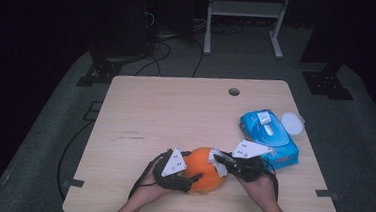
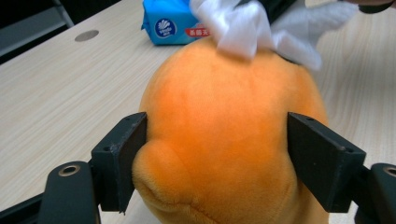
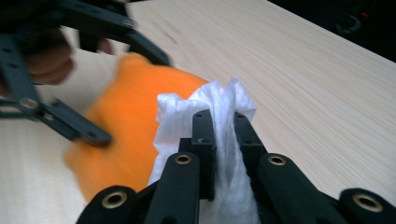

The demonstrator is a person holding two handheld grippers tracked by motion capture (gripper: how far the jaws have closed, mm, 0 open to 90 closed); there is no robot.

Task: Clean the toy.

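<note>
Fingers of the left gripper [image 2: 217, 163] spread wide around the orange plush toy [image 2: 224, 135], squeezing it from both sides near the front edge of the table [image 1: 175, 110]. Fingers of the right gripper [image 3: 223, 135] pinched tight on a white wipe [image 3: 219, 107], pressed against the toy's top. Blue wipes pack [image 1: 269, 134] off to the right.

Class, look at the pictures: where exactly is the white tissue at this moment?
The white tissue is pinched in the right claw, pressed on top of the orange plush toy near the table's front edge, left of the blue wipes pack.

Right tongs [image 3: 224, 126] pinch a white tissue [image 3: 205, 107] against the orange plush [image 3: 123, 121].
</note>
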